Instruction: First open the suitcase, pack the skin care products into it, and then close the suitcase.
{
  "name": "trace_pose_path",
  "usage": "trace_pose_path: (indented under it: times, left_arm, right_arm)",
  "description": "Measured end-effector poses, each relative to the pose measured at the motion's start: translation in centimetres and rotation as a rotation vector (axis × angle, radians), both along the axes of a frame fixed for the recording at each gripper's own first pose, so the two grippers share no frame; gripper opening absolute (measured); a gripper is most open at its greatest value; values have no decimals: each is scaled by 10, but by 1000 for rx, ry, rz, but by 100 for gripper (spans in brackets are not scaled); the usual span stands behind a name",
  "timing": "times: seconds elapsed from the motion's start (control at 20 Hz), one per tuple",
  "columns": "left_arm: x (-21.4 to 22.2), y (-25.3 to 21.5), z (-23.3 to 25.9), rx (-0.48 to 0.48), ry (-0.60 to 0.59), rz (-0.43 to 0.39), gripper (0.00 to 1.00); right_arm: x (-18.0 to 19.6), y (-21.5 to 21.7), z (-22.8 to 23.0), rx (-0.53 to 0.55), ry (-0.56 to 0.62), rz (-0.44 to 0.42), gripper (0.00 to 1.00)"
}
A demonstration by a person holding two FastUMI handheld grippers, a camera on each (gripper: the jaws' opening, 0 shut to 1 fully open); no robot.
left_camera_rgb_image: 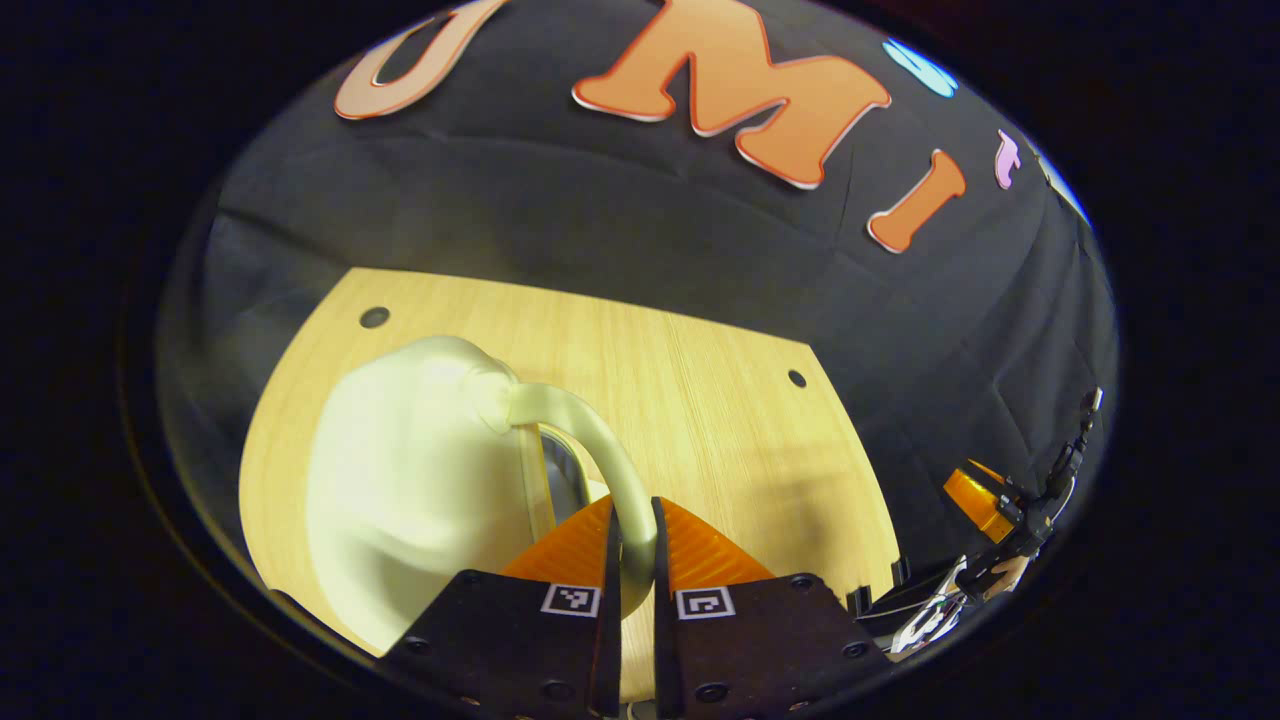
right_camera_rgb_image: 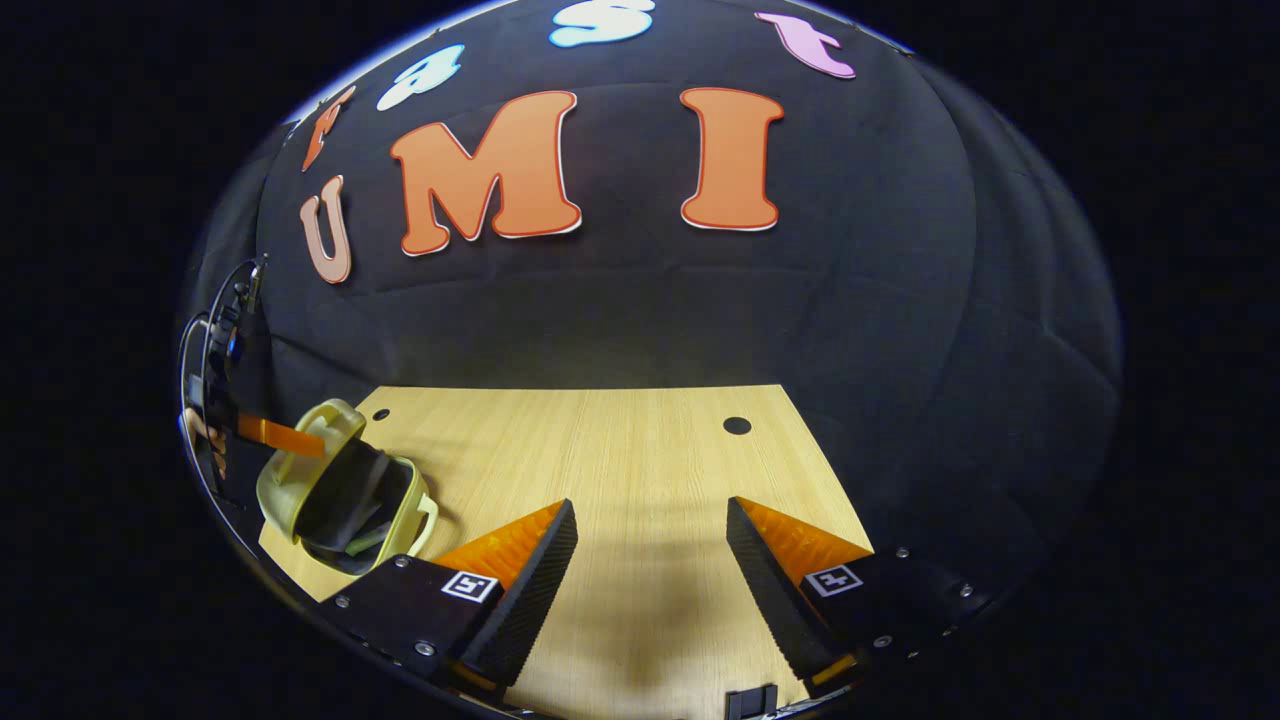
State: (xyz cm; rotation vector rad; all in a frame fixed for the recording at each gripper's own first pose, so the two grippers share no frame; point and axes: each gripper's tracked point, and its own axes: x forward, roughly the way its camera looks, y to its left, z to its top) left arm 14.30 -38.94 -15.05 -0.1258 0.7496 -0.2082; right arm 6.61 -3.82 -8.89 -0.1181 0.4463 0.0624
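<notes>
Recording booth, black cloth wall (right_camera_rgb_image: 640, 320) draped behind, bare wooden tabletop (right_camera_rgb_image: 640, 450) with drilled holes

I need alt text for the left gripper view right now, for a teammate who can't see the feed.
The left tool is clamped on the curved handle of a small pale green suitcase, which sits on a light wooden table. The other tool is off at the right edge, against the black cloth wall.
</notes>
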Motion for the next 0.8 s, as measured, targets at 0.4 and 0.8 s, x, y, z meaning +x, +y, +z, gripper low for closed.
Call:
trace_pose_path:
  times: [0.4, 0.8]
  left_arm:
    - [-7, -38, -112, 124, 203, -77, 14]
    - [-8, -30, -141, 187, 217, -28, 21]
  right_arm:
    - [-17, -28, -18, -13, 60, -51, 96]
    - [-25, -30, -34, 8, 120, -32, 96]
